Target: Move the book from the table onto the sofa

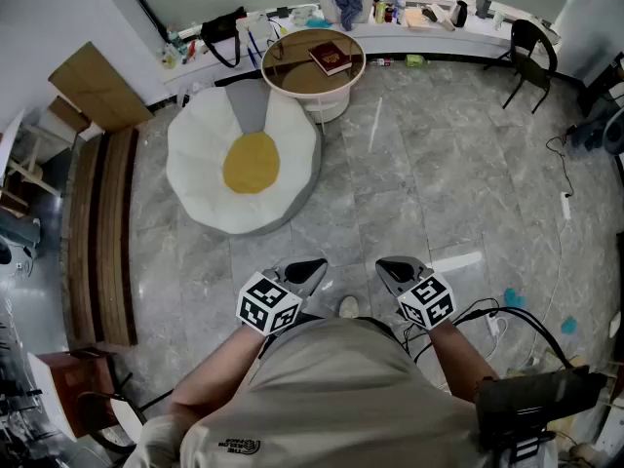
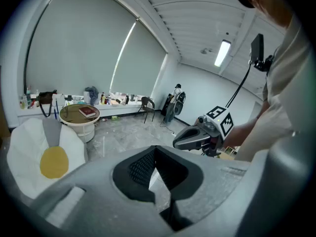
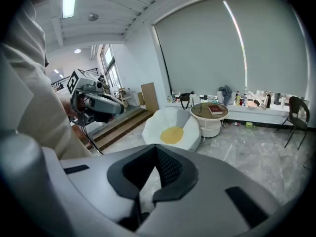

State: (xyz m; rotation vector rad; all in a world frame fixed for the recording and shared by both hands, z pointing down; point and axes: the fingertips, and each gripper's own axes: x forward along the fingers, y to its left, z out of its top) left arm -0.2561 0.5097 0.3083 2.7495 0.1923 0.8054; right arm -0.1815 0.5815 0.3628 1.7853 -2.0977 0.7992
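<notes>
A dark red book (image 1: pixel 330 58) lies on the round glass-topped table (image 1: pixel 292 79) at the far end of the room; it also shows as the book (image 2: pixel 87 112) in the left gripper view and the book (image 3: pixel 216 109) in the right gripper view. The sofa (image 1: pixel 244 159) is a white egg-shaped floor cushion with a yellow centre, just in front of the table. My left gripper (image 1: pixel 310 270) and right gripper (image 1: pixel 392 269) are held close to my body, far from the book. Both are shut and hold nothing.
A long ledge (image 1: pixel 429 27) along the far wall carries bottles, bags and clutter. A black chair (image 1: pixel 531 57) stands at the far right. Wooden steps (image 1: pixel 97 242) run along the left. Cables (image 1: pixel 561 213) trail over the grey stone floor at right.
</notes>
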